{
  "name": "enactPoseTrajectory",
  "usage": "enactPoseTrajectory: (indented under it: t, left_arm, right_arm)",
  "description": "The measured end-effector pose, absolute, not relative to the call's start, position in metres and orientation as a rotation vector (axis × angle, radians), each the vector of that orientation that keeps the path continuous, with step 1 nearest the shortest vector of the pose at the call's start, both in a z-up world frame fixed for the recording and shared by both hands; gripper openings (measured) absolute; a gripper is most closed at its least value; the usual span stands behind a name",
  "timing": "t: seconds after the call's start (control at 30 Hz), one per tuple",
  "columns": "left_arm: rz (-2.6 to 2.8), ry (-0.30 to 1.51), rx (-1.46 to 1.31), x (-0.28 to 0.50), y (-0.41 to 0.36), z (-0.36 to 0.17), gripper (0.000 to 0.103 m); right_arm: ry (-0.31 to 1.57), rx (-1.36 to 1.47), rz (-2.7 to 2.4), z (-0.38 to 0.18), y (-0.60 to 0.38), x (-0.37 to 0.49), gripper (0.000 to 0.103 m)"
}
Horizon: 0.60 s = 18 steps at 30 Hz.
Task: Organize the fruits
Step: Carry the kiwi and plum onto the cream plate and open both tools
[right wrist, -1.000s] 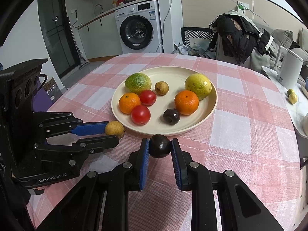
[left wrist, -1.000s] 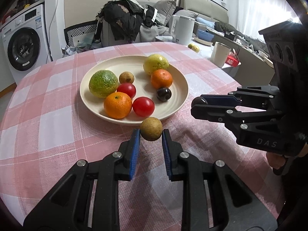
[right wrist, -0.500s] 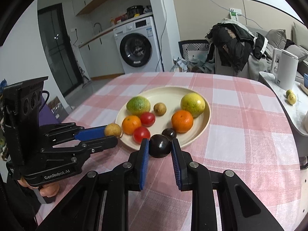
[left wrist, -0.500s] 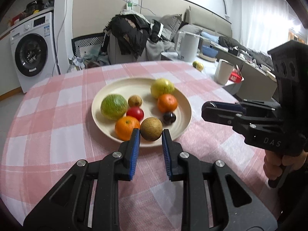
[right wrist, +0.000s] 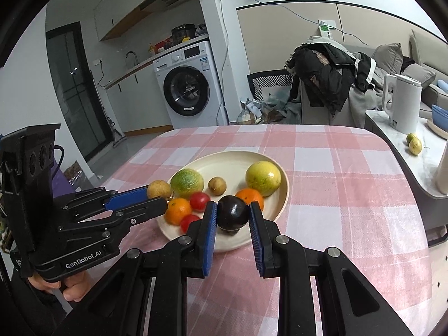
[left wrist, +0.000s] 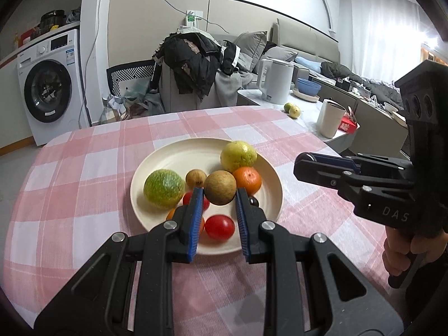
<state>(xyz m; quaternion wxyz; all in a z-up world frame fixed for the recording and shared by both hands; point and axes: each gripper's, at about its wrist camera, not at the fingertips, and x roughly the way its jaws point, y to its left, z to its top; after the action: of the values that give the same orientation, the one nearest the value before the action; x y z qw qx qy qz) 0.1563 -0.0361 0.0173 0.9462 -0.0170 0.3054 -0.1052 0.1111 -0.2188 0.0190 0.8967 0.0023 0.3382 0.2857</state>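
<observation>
Pink-and-white checked tablecloth [left wrist: 84,173] under a round cream plate [left wrist: 173,156], washing machine [left wrist: 44,92] behind. Left gripper [left wrist: 219,193] clenched on a round tan-brown fruit [left wrist: 220,187]; right gripper [right wrist: 233,212] clenched on a glossy dark purple round fruit [right wrist: 233,211]. Both carried up off the cloth since a second ago, now hanging over the near rim of the plate rather than beside it. Already on the plate: mottled green citrus [left wrist: 163,187], yellow-green citrus [left wrist: 238,156], two oranges, two red tomatoes, a small brown fruit and a small dark one. Probably the last stretch of gathering: lower each fruit into a free spot, then release. Risk of rolling against neighbours.
</observation>
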Motion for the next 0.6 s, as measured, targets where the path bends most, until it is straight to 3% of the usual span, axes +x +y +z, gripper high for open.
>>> enactPoseTrajectory:
  t: [0.6]
  left_arm:
    - [-0.218, 0.658, -0.027, 0.188, -0.046, -0.008, 0.021]
  right_arm:
    - [0.748, 0.041, 0.564, -0.006, -0.219, 0.132, 0.024]
